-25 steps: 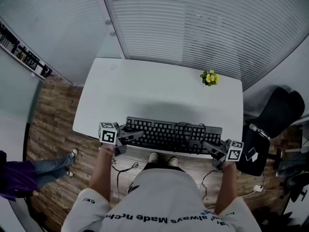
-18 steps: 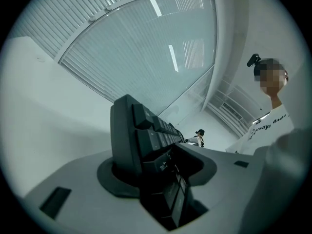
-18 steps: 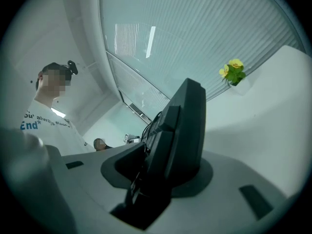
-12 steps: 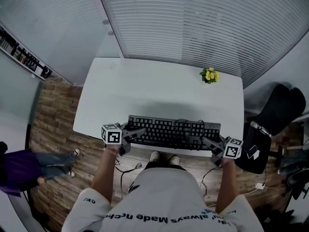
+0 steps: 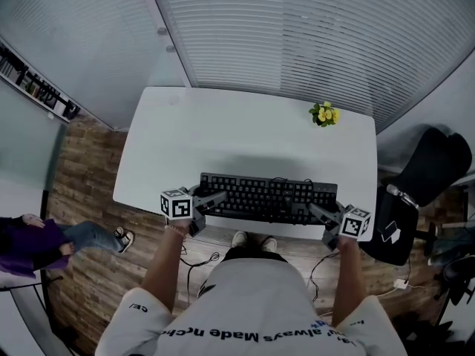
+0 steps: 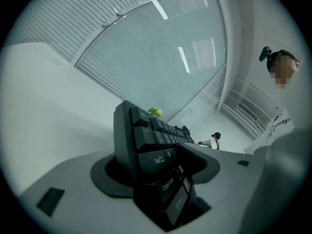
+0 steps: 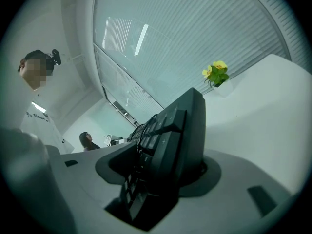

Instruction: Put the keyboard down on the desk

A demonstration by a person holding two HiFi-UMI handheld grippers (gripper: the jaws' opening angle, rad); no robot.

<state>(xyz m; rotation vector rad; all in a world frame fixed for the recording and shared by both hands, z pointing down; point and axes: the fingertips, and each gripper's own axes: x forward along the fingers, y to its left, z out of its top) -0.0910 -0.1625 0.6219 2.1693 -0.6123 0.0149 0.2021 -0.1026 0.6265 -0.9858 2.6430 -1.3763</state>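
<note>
Now in hand: the release. The keyboard [image 5: 267, 197] lies flat on the surface [image 5: 245, 132], so I judge the putting down as almost complete.
Keyboard place: along the near edge of the surface, a little toward its right side, with its long side parallel to that edge.
Left gripper [image 5: 215, 199]: its fingers [image 6: 209, 162] are opening, with the left end of the keyboard between them. They look loose on it, not clamped.
Right gripper [image 5: 318, 212]: its fingers [image 7: 92, 177] are opening too, with the right end of the keyboard between them.
Next move: I think the fingers must go wider until they are free of both ends. Then both grippers should draw straight back toward the person, without dragging the keyboard over the near edge.
Head view only: the whole keyboard and its place, and the yellow flowers [image 5: 323, 116] at the far right corner, well apart from it.
Gripper views only: how each end sits between the fingers. The left gripper view also shows the Tab key [image 6: 157, 158].
</note>
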